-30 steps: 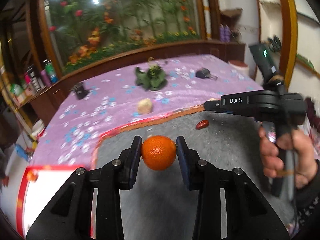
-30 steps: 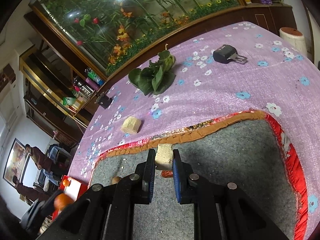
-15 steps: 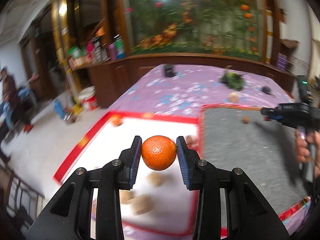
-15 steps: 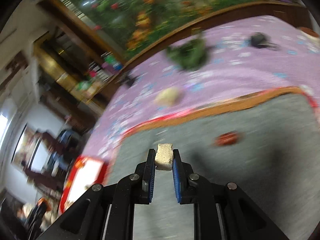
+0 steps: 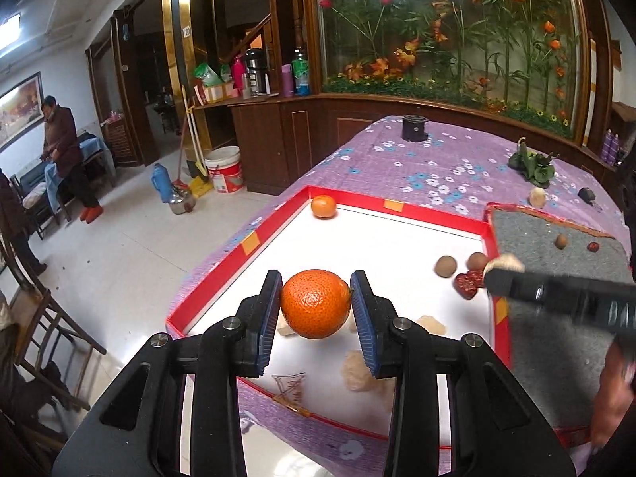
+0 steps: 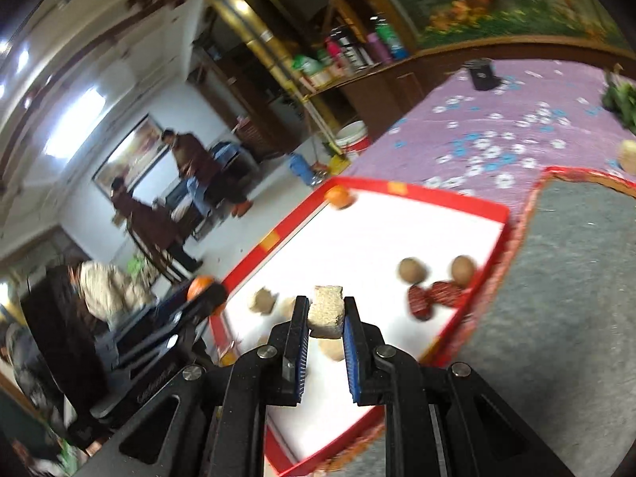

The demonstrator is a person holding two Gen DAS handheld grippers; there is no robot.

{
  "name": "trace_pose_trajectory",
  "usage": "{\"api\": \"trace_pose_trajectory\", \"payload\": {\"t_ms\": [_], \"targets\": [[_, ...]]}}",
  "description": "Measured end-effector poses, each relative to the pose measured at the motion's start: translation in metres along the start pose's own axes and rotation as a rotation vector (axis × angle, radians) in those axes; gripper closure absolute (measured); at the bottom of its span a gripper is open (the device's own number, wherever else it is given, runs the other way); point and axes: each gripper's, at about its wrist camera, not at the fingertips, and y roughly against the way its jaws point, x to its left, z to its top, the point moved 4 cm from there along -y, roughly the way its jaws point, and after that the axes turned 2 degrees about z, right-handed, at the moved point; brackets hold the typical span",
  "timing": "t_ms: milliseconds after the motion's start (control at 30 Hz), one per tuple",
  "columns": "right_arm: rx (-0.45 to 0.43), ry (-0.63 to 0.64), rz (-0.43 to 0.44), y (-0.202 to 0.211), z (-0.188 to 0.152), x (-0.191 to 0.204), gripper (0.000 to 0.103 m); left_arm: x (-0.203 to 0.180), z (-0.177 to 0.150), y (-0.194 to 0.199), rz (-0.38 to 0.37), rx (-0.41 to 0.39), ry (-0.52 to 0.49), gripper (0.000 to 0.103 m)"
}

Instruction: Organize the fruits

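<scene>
Left gripper (image 5: 316,306): I have its two pads pinching an orange (image 5: 315,303) from either side, and I see the fruit hanging above the near corner of the red box (image 5: 249,243).
Orange's lie: it looks nearly round to me, so I can name no long axis; a small nub shows at its right side against the pad.
Right gripper (image 6: 326,318): I see its pads pressed onto a pale cube (image 6: 326,311), the block upright between them with a flat face toward the camera, over the box's near edge.
Same gripper from the left camera: I find it blurred, reaching in from the right over the box's right wall with the pale block at its tip.
Box floor, near part: I count a few pale lumps (image 5: 359,363) lying beneath and just beyond my held orange.
Box, right side: two brown round fruits (image 5: 444,266) sit side by side, with red dates (image 5: 469,282) just in front of them, close to the right wall.
Box, far corner: a second orange (image 5: 323,206) rests against the far wall.
Grey mat (image 5: 528,234): it lies just right of the box; I see one small brown fruit and one red date on it.
Purple cloth (image 5: 429,159): farther back I make out a pale lump, a leafy green bunch (image 5: 532,163) and a black cylinder (image 5: 414,128).
</scene>
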Motion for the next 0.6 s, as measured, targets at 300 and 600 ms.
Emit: {"api": "trace_pose_trajectory", "payload": {"t_ms": [300, 600], "targets": [[0.055, 0.069, 0.01, -0.03, -0.033, 0.018, 0.088, -0.002, -0.007, -0.01, 0.042, 0.008, -0.04, 0.068], [0.058, 0.057, 0.009, -0.038, -0.044, 0.008, 0.088, -0.012, -0.014, -0.022, 0.048, 0.044, -0.06, 0.068]]}}
